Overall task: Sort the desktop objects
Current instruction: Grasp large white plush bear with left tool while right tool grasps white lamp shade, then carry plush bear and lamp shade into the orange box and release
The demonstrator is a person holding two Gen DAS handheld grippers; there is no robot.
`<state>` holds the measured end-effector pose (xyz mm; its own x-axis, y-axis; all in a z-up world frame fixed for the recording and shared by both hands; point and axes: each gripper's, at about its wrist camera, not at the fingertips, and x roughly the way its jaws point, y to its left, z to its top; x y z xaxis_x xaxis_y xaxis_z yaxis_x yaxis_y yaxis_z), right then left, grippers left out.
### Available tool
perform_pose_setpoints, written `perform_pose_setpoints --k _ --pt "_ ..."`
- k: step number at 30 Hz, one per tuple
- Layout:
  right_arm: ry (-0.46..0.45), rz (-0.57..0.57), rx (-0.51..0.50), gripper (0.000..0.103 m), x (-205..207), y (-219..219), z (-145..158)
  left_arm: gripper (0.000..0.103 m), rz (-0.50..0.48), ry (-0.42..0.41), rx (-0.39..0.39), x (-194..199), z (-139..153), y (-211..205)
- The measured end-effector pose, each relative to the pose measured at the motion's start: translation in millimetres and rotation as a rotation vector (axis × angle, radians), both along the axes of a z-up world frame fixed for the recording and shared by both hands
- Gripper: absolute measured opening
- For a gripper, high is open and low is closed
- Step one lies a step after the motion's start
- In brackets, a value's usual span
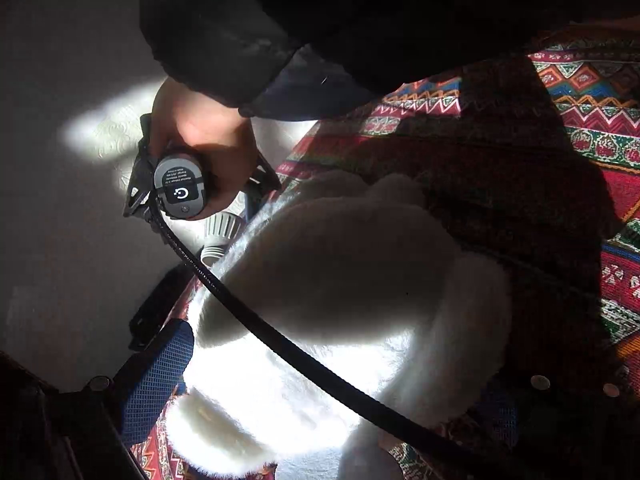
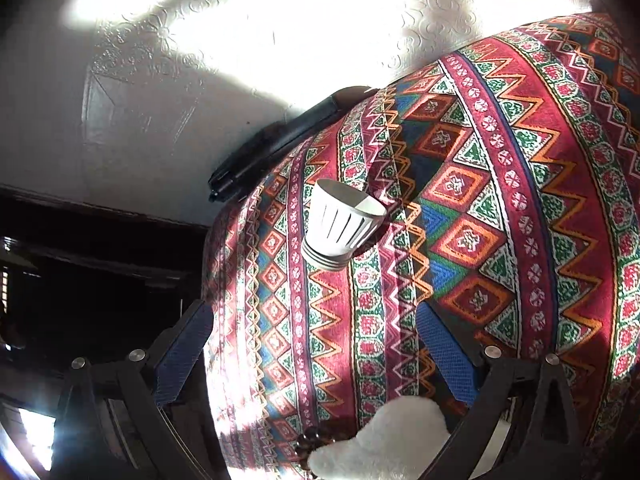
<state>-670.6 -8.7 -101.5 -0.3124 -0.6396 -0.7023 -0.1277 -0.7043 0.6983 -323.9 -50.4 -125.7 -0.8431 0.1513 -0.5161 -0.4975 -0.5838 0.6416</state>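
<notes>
A white fluffy plush item (image 1: 340, 280) lies on the patterned tablecloth (image 1: 580, 92), half in sunlight. My left gripper (image 1: 328, 396) is open, its blue-padded fingers (image 1: 156, 376) standing on either side of the plush. A black cable (image 1: 304, 360) crosses over it. My right gripper (image 2: 316, 356) is open above the cloth with nothing between its fingers. A white ribbed bulb housing (image 2: 344, 228) lies on its side ahead of it and shows as the bulb housing (image 1: 220, 236) in the left wrist view. A corner of the plush (image 2: 384, 440) reaches the bottom of the right wrist view.
A person's hand (image 1: 200, 132) in a dark sleeve holds the grey handle end (image 1: 180, 192) of the right gripper. A long black object (image 2: 280, 148) lies at the cloth's edge against the white embossed surface (image 2: 160, 80). Brown beads (image 2: 308, 440) lie beside the plush.
</notes>
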Motion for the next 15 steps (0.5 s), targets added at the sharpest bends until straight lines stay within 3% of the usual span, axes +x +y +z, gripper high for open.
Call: perform_pose_setpoints --k 4,5,6,7,9,11,13,15 --pt "-0.049 -0.005 0.112 0.103 -57.2 -34.8 -42.6 0.103 0.028 0.004 -0.004 -18.0 -2.6 -0.8" --pt "-0.012 0.022 0.179 0.095 -61.1 -43.9 -38.0 0.103 0.026 0.01 -0.01 -16.4 0.2 -0.3" --pt "0.011 0.07 0.225 0.066 -62.4 -51.7 -31.5 0.103 0.023 0.034 -0.016 -13.1 4.9 0.8" --pt "0.009 0.125 0.237 0.061 -61.6 -57.4 -27.7 0.103 0.022 0.056 -0.023 -10.1 9.8 2.0" --pt "0.033 0.202 0.271 0.06 -48.6 -59.6 -9.8 0.103 0.029 0.071 -0.032 -10.4 19.7 6.1" --pt "0.111 0.274 0.3 0.06 -25.3 -55.8 20.0 0.103 0.028 0.054 -0.064 -17.3 23.7 13.5" --pt "0.145 0.292 0.271 0.06 2.9 -40.6 46.0 0.103 -0.007 0.032 -0.121 -27.7 17.3 24.5" --pt "0.185 0.31 0.243 0.06 35.4 -24.9 68.4 0.103 -0.027 0.007 -0.227 -45.4 -2.7 35.3"
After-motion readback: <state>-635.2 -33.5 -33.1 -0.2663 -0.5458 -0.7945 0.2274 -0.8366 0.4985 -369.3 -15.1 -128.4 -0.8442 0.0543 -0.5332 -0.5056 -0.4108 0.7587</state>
